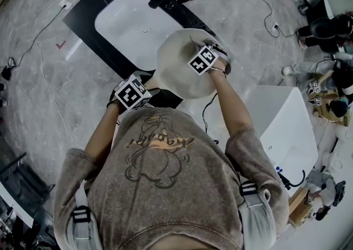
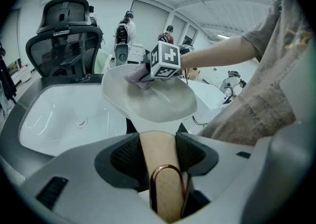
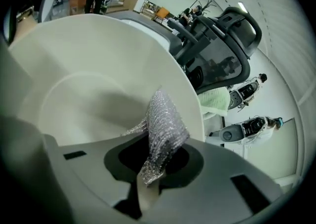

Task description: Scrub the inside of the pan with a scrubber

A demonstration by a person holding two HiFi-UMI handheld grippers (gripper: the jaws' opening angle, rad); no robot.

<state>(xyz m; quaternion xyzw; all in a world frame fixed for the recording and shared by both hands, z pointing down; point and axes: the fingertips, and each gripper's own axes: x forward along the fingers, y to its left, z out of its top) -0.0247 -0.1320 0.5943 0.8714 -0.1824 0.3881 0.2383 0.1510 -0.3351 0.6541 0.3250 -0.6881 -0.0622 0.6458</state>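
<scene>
A cream pan (image 1: 175,73) is held above the black counter, beside the white sink. My left gripper (image 2: 157,155) is shut on the pan's beige handle (image 2: 159,150), which ends in a copper loop. In the head view this gripper (image 1: 142,91) sits at the pan's near left edge. My right gripper (image 3: 157,155) is shut on a silver mesh scrubber (image 3: 163,119) and reaches into the pan (image 3: 84,74), over its far side. From the left gripper view, the scrubber (image 2: 138,76) lies against the pan's inner wall (image 2: 163,103) under the right gripper's marker cube (image 2: 166,61).
A white sink basin (image 1: 129,25) is set in the black counter (image 1: 83,17) behind the pan. A black office chair (image 2: 64,30) stands beyond the sink. A white cabinet (image 1: 287,125) is at the right. Cables run over the floor; people stand in the background.
</scene>
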